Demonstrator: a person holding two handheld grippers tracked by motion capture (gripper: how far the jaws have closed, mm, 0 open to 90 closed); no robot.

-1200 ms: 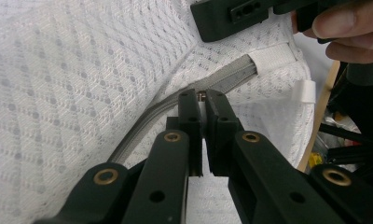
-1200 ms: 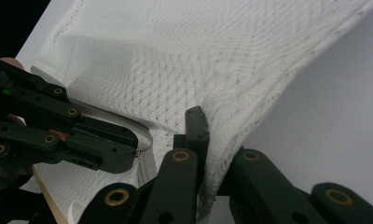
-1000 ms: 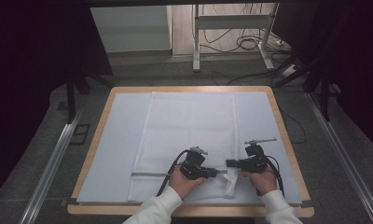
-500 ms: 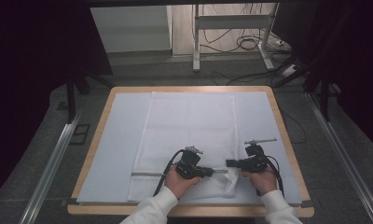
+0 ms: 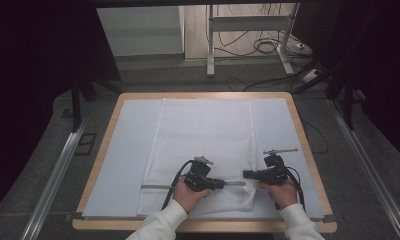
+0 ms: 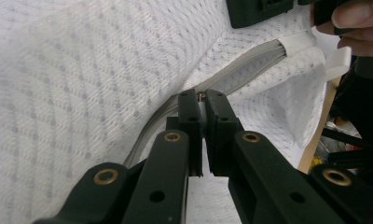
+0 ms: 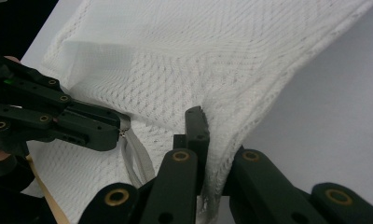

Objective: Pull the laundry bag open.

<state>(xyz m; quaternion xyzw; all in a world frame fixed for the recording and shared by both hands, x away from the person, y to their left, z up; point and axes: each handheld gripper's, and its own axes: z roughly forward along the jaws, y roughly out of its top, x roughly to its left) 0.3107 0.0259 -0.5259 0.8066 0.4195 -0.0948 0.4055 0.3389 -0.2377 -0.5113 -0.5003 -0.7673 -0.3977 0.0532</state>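
Two tongs are working on one white mesh bag [image 5: 203, 150] that is lying flat on the pale sheet of the counter [image 5: 308, 150].

Starting at the left: a grey zipper [image 5: 158, 187] is running across the near end of the bag, out to the left of the left tongs [image 5: 223, 184]. The left tongs are pressing together on the small metal zipper pull [image 6: 202, 95]. In the left gripper view the pull is peeking out between the two black tips, and the zipper band is bending away on both sides of them.

Moving to the right, the right tongs [image 5: 247, 174] are pointing toward the left tongs, very near them. They are pressing together too, and they are pinching the mesh cloth at the near right corner of the bag [image 7: 222, 172], just beside the zipper's end. In the right gripper view the cloth is bunching up between the tips.

How far along is it? The pull is sitting close to the right end of the zipper. I cannot tell which part of the zipper is shut. My guess is that sliding the pull along the zipper, while the right tongs are holding the corner, is what is left.

The bag's long side is pointing away from the tongs, toward the far edge of the counter. The zipper is going crosswise, from left to right.
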